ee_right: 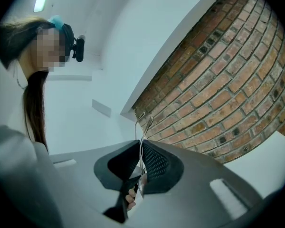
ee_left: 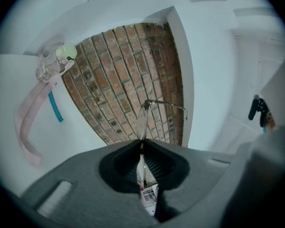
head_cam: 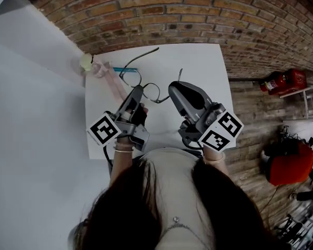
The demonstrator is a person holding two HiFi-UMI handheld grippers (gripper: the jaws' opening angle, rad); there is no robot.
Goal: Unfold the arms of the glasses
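Thin metal-framed glasses (head_cam: 146, 85) hang above the white table (head_cam: 203, 61). My left gripper (head_cam: 138, 90) is shut on the frame at the lens rims. In the left gripper view the lens (ee_left: 142, 120) stands edge-on above the closed jaws, with one arm (ee_left: 167, 104) running off to the right. My right gripper (head_cam: 173, 88) is shut on the other arm, whose tip (head_cam: 180, 73) pokes up past the jaws. That thin wire arm (ee_right: 143, 126) rises from between the jaws in the right gripper view. The far arm (head_cam: 146, 54) stretches out straight toward the table's back edge.
A pink strap with a pale green ball (head_cam: 86, 61) and a teal stick (head_cam: 126, 69) lie at the table's back left corner. A red fire extinguisher (head_cam: 281, 80) and a red object (head_cam: 284, 163) are on the brick floor to the right. White wall runs along the left.
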